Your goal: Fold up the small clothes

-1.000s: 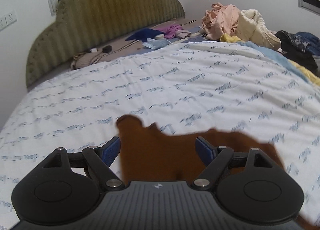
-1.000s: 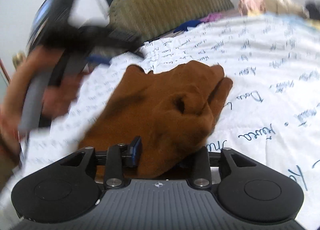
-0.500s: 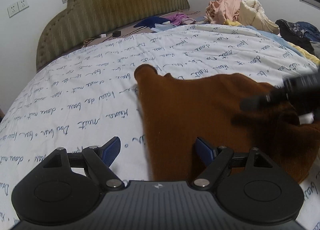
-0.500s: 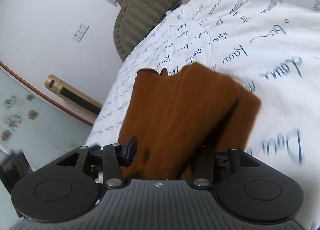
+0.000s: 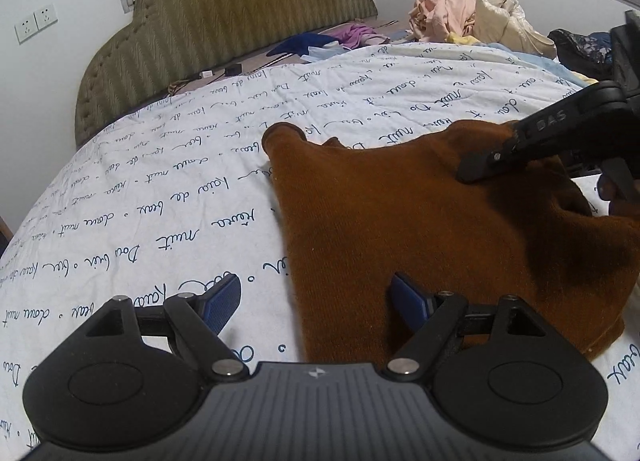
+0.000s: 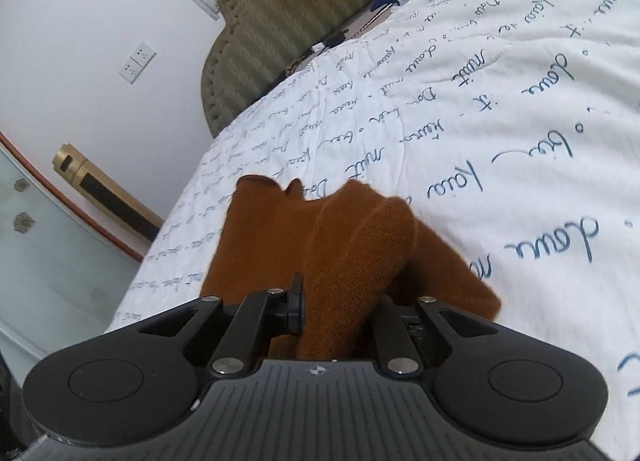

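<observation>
A brown knit garment (image 5: pixel 420 221) lies on the white quilt with blue script (image 5: pixel 160 201). My left gripper (image 5: pixel 314 297) hovers open over the garment's near left edge; the right pad is above the cloth, the left pad above bare quilt. My right gripper (image 6: pixel 340 305) has its jaws closing on a bunched fold of the brown garment (image 6: pixel 348 253), and the cloth fills the gap between the pads. In the left wrist view, one of the right gripper's fingers (image 5: pixel 492 161) reaches in from the right and rests on the garment's far right part.
An olive padded headboard (image 5: pixel 224 21) backs the bed. A heap of pink and cream clothes (image 5: pixel 472 21) and dark clothes (image 5: pixel 580 49) lie at the far right, blue and purple ones (image 5: pixel 320 43) near the headboard. The bed's left edge drops to a wall (image 6: pixel 100 41).
The left view drew back, so more of the brown garment shows. The right gripper came in from the right onto the garment, and its jaws narrowed on a fold.
</observation>
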A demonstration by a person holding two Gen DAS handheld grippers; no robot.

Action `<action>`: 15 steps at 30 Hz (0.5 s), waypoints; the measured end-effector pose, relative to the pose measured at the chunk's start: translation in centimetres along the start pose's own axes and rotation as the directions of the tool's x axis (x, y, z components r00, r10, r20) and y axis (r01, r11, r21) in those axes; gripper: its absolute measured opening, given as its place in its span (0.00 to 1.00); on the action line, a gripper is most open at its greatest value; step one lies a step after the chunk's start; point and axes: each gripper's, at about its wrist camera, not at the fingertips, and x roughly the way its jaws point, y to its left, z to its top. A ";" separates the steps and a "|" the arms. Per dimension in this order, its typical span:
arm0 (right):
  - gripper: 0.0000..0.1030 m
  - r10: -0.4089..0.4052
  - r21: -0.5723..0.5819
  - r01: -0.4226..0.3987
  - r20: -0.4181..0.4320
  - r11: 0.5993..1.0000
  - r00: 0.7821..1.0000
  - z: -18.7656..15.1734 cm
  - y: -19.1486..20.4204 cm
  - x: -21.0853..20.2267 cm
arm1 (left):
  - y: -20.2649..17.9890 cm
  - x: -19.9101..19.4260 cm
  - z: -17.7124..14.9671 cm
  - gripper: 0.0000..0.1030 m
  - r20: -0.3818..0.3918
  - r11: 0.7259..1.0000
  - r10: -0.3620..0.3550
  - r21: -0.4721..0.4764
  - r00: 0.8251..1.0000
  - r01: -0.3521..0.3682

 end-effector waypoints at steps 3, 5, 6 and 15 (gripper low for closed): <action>0.18 -0.030 0.011 0.030 -0.011 0.999 0.999 -0.6 -0.5 0.2 | 0.0 0.0 -0.2 0.80 -0.001 1.000 -0.003 -0.001 1.000 0.003; 0.26 -0.014 0.016 0.014 0.003 1.000 1.000 -1.3 -0.4 -0.9 | 0.1 0.0 -0.3 0.80 -0.001 1.000 -0.007 -0.004 1.000 0.007; 0.28 -0.008 0.010 0.008 0.008 1.000 1.000 -1.7 -0.1 -1.6 | 0.2 0.0 -0.3 0.80 -0.002 1.000 -0.010 -0.008 1.000 0.010; 0.32 -0.015 -0.032 0.016 0.015 0.999 1.000 -6.2 1.0 -7.6 | 1.6 -1.1 -1.4 0.81 0.009 0.999 -0.026 -0.043 1.000 0.026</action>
